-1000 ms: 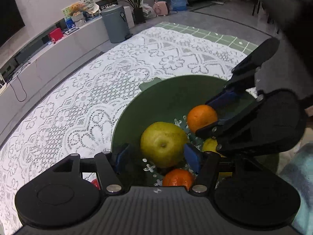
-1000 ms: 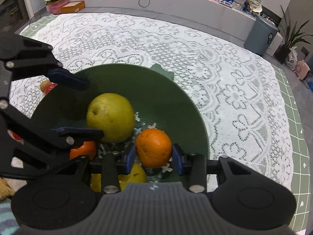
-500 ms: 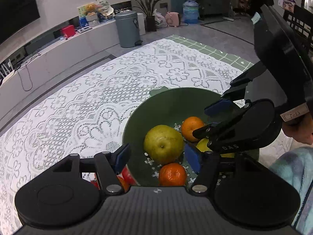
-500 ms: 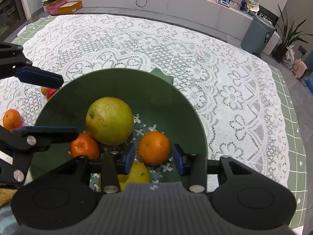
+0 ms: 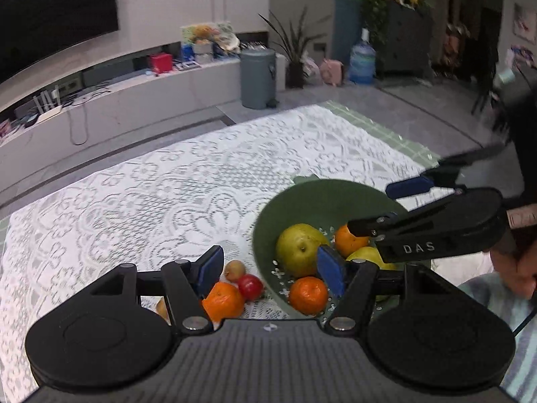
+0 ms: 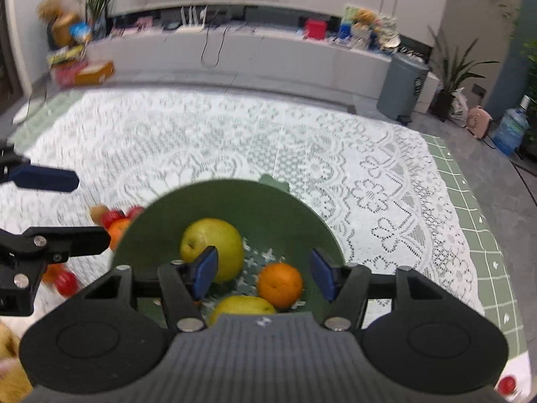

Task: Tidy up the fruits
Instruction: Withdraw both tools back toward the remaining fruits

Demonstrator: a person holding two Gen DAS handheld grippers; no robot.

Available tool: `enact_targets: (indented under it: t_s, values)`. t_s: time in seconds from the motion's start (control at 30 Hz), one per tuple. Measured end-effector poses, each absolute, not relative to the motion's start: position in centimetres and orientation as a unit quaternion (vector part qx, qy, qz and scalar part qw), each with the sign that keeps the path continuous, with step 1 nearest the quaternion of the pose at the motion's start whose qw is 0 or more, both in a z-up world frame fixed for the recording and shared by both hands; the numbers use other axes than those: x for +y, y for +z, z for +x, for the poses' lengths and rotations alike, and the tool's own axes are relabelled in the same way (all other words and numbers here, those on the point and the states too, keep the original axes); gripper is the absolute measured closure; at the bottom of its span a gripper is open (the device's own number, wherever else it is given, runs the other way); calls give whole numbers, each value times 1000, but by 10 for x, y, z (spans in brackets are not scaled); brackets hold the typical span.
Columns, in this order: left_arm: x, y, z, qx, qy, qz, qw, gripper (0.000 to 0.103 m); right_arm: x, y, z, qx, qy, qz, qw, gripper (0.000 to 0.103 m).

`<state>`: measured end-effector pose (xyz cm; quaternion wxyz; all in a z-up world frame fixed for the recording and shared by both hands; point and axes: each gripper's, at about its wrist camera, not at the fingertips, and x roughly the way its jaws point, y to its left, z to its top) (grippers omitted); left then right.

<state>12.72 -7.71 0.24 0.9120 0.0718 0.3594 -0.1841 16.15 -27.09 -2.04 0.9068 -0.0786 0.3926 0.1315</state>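
- Round dark-green plastic colander bowl (image 6: 303, 208) sitting on a white lace tablecloth (image 5: 161, 201), near edge of the table, right of centre in the left wrist view.
- Inside the bowl: large yellow-green pear (image 6: 213, 247) toward the left, round orange (image 6: 280, 283) to its right and apart from it, yellow lemon (image 6: 241, 305) nearest, just beside the orange.
- From the left wrist view, a second, smaller orange mandarin (image 5: 308, 294) also in the bowl, at its near-left wall, below the pear.
- Right gripper (image 6: 265, 273) hovering over the bowl with blue pads (image 6: 205, 270) spread apart, jaws having just been opening; orange in line between the pads but clear of both, lying on the bowl floor.
- Left gripper (image 5: 273, 270) wide apart and holding nothing, straddling the bowl's left rim: right pad over the pear, left pad over the cloth.
- Outside the bowl, just left of it on the cloth: loose orange tangerine (image 5: 223, 300), small red round fruit (image 5: 251, 286) touching it, small tan-brown fruit (image 5: 234, 268) just behind.
- Far across the room: grey lidded bin (image 5: 258, 77) beside a long white low cabinet (image 6: 235, 53); both views blurred.
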Motion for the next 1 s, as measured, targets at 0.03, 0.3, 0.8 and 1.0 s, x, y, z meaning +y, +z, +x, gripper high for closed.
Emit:
enact_targets:
  t_s: [0.03, 0.3, 0.8, 1.0]
  values:
    - [-73, 4, 124, 357, -182, 66, 914, 28, -269, -18, 156, 386, 129, -72, 911, 42]
    - [-36, 15, 96, 346, -154, 34, 925, 28, -243, -9, 115, 357, 139, -13, 923, 42]
    - [23, -3, 73, 350, -134, -15, 927, 28, -169, -36, 60, 348, 203, -29, 915, 41]
    - [42, -18, 72, 355, -128, -46, 925, 28, -151, -51, 55, 346, 207, -41, 914, 37]
